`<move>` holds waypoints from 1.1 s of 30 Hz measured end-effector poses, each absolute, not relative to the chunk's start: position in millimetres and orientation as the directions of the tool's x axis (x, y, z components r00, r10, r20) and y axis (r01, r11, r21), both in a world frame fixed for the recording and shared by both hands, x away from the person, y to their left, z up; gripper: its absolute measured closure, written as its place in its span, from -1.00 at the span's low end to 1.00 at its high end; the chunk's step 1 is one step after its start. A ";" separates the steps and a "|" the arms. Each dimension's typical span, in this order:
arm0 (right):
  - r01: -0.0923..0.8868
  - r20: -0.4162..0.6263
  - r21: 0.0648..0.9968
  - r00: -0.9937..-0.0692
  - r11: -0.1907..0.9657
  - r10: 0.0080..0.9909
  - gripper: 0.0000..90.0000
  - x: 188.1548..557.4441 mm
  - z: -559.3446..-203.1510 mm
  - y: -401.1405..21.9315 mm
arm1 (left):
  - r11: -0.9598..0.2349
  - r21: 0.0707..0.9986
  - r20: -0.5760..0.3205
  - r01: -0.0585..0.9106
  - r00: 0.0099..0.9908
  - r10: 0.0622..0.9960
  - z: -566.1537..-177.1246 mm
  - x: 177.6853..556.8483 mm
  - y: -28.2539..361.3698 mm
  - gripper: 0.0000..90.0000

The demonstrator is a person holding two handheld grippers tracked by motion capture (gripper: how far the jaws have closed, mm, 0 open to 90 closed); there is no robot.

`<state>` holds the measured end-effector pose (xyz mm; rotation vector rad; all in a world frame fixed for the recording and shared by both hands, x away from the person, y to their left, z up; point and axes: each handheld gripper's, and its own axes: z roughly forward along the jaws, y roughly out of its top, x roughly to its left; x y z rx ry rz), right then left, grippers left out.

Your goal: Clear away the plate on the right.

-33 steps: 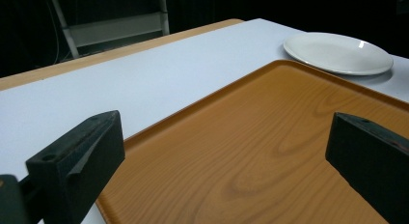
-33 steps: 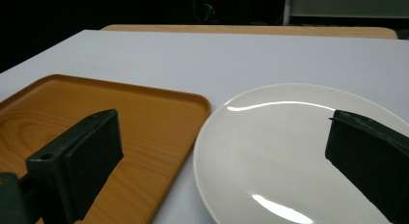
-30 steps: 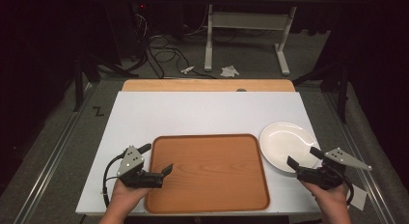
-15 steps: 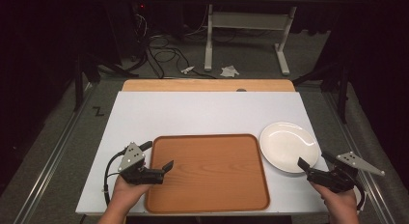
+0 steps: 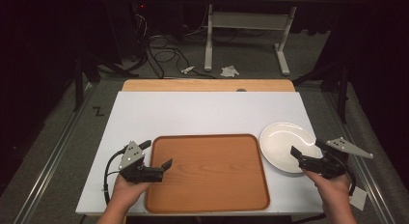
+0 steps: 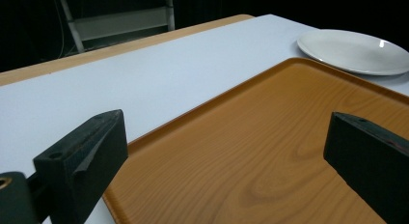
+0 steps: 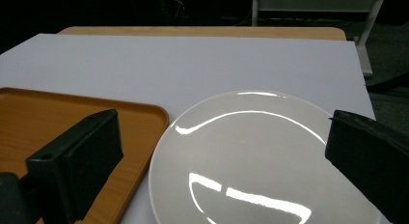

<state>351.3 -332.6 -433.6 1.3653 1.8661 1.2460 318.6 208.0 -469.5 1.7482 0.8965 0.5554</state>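
An empty wooden tray (image 5: 207, 173) lies at the table's near middle, with a bare white plate (image 5: 283, 146) just right of it. My left gripper (image 5: 156, 154) is open over the tray's left rim (image 6: 159, 132); one jaw hangs over the white tabletop, the other over the tray's wood (image 6: 270, 151). My right gripper (image 5: 307, 147) is open at the plate's near right rim. In the right gripper view the plate (image 7: 255, 151) lies between its wide-apart jaws, with the tray's corner (image 7: 144, 113) to the left. Neither gripper holds anything.
The white tabletop (image 5: 202, 113) stretches beyond the tray to a wooden strip (image 5: 207, 85) at the far edge. Behind the table are a dark floor with cables (image 5: 159, 50) and a desk frame (image 5: 246, 35). The plate (image 6: 354, 50) sits far right in the left gripper view.
My right gripper has shifted right and slightly forward along the plate's near rim. The left gripper has barely moved. Tray and plate are where they were.
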 end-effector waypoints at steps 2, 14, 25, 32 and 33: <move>0.464 0.126 0.884 -0.353 0.057 0.927 -0.98 357.2 -436.0 -329.4 | -0.172 0.938 -0.050 0.300 0.610 0.791 -469.4 318.6 208.5 -0.95; 0.530 0.230 0.847 -0.314 -0.031 0.921 -0.98 353.9 -461.7 -347.9 | -0.144 0.939 -0.080 0.312 0.606 0.791 -469.3 318.9 209.7 -0.99; 0.610 0.348 0.777 -0.209 -0.156 0.914 -0.98 345.9 -469.9 -369.9 | -0.146 0.943 -0.071 0.299 0.609 0.790 -469.0 317.6 209.2 -0.99; 0.683 0.525 0.659 -0.117 -0.316 0.843 -0.98 342.6 -481.0 -389.3 | -0.152 0.945 -0.066 0.290 0.622 0.781 -468.5 316.6 208.8 -0.99; 0.686 0.530 0.653 -0.112 -0.321 0.841 -0.98 343.1 -482.2 -389.9 | -0.153 0.945 -0.065 0.291 0.622 0.780 -468.6 316.7 208.8 -0.99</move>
